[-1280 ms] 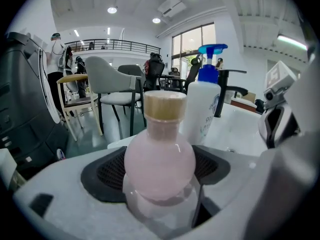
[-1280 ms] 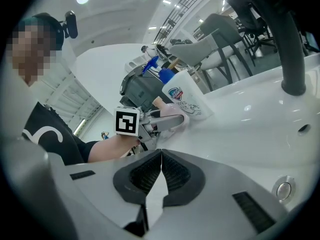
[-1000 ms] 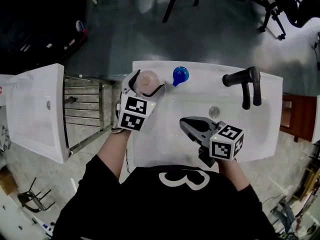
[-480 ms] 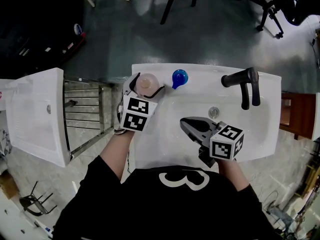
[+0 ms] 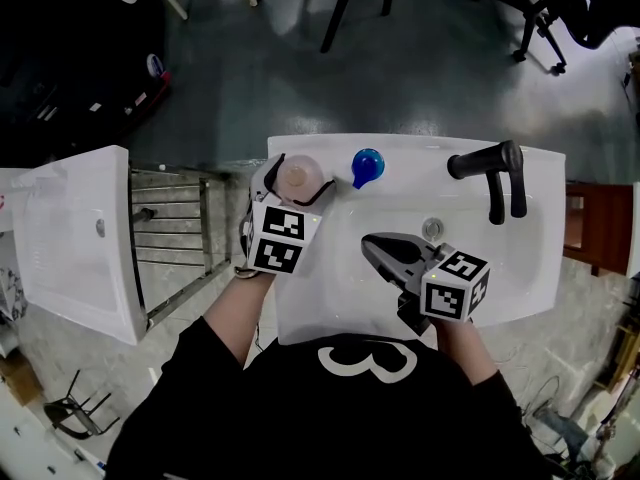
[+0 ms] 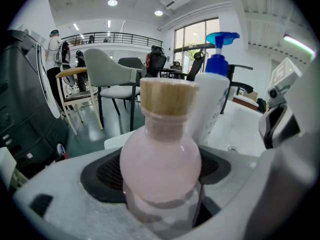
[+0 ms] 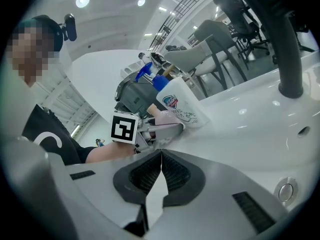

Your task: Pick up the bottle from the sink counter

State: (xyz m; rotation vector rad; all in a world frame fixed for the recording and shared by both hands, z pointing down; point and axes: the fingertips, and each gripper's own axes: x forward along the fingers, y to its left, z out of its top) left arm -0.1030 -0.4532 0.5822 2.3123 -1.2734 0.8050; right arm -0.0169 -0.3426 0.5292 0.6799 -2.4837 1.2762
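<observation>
A round pink bottle (image 6: 160,159) with a cork stopper (image 6: 167,96) stands at the back left corner of the white sink counter (image 5: 320,308). My left gripper (image 5: 295,180) is shut on the pink bottle (image 5: 297,175), its jaws pressed against both sides of the belly. The right gripper view shows the pink bottle (image 7: 162,117) held beside the left marker cube. My right gripper (image 5: 378,245) hovers over the basin, shut, with nothing between its jaws. Its pads (image 7: 161,171) meet in the right gripper view.
A white pump bottle with a blue top (image 5: 367,164) stands just right of the pink bottle. A black faucet (image 5: 490,173) rises at the back right, the drain (image 5: 432,228) below it. A second white basin (image 5: 70,238) and a metal rack (image 5: 170,233) lie left.
My left gripper with the pink bottle has shifted slightly right and toward the back of the counter. The right gripper has stayed where it was.
</observation>
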